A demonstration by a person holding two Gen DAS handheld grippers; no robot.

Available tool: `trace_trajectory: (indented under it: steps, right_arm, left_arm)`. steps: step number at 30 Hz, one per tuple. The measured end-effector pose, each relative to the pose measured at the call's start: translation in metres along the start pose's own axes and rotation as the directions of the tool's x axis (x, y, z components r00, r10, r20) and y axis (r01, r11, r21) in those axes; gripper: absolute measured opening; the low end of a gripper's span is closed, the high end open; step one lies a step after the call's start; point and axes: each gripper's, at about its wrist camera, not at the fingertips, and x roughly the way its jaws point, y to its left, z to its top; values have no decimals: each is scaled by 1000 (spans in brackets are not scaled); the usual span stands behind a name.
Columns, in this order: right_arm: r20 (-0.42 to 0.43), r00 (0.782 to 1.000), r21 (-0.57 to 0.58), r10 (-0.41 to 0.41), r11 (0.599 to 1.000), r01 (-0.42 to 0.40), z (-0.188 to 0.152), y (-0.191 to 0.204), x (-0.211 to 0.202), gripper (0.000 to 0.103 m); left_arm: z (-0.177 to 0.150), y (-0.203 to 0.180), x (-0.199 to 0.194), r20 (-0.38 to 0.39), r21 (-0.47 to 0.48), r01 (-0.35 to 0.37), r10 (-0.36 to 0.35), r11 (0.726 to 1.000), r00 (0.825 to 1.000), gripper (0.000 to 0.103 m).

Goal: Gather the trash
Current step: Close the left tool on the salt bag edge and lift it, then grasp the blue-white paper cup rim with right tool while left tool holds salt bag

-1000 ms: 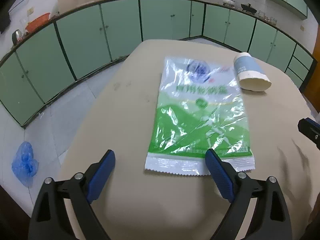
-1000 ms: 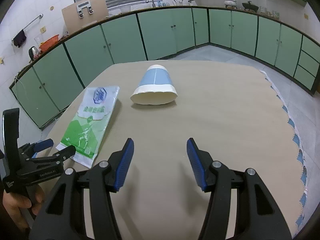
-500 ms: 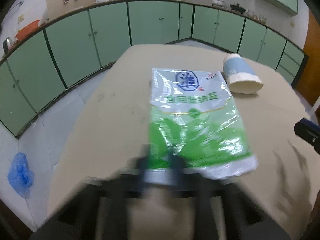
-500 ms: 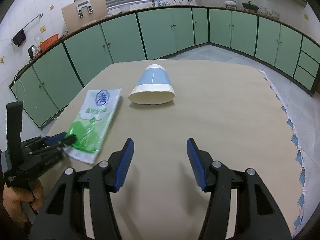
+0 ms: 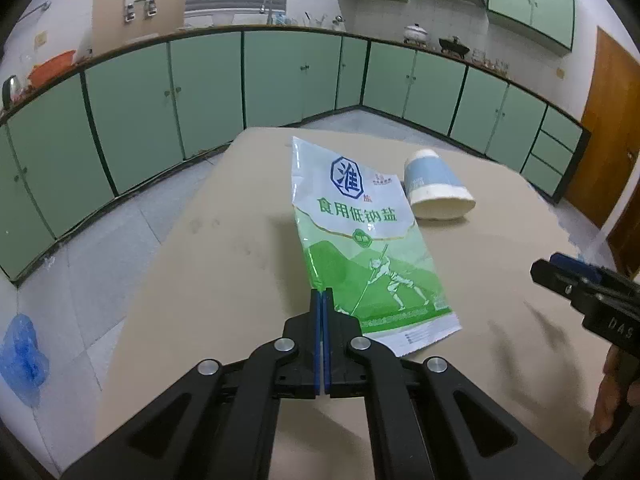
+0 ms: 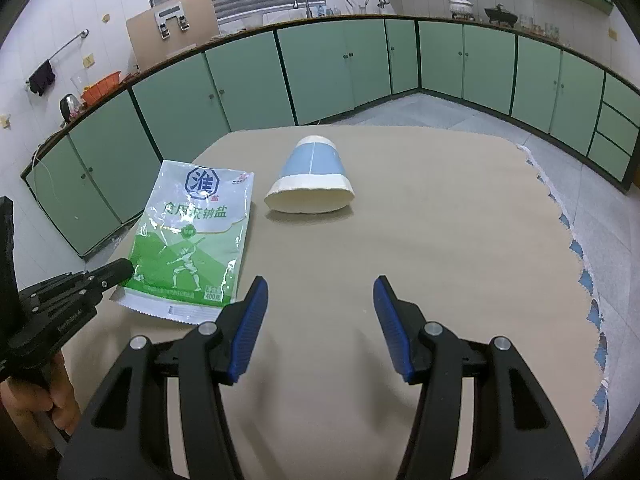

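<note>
Jaws of the left gripper [image 5: 322,294] are clenched flat together on the near left edge of the salt bag [image 5: 358,240], whose pinched edge is raised off the worktop [image 5: 224,248] while the rest trails on it. Jaws of the right gripper [image 6: 318,308] stand released with nothing between them, hovering over bare worktop on the near right of the bag.

The bag looks like an empty glossy plastic pouch: very light, limp, and likely slippery, so it should flop and fold when raised. A pinch on the sealed border seems the sound place to hold; a grip further in would only crumple film. The paper cup [image 5: 436,190], lying on its side just beyond the bag's far right corner, looks light and easily crushed, so I would take it gently across the rim.

Only the left wrist view shows the blue pads meeting over the film. The right wrist view shows the bag [image 6: 192,236] from the side, its crinkled face, the cup's [image 6: 311,184] squashed mouth, and the hand [image 6: 40,404] carrying the left gripper [image 6: 120,269].
</note>
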Motion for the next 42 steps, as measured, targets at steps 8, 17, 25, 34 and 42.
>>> trace_trajectory:
  steps: [8,17,25,34,42]
  right_arm:
    - [-1,1000,-11,-16,1000,16,16,-3,13,51]
    - [-45,999,-12,-19,1000,18,44,-7,59,43]
    - [-82,996,-2,-17,1000,17,59,-13,88,40]
    - [-99,995,-22,-6,1000,4,61,-15,102,12]
    - [-75,997,-26,11,1000,-13,58,-16,84,2]
  left_arm:
    - [16,-2,-7,51,-30,-6,7,1000,999,1]
    - [34,8,15,54,-34,-30,31,999,998,1]
    - [44,9,27,61,-35,-27,29,999,998,1]
    - [45,7,37,56,-35,-18,20,999,998,1]
    - [41,0,36,51,-26,-14,16,1000,999,1]
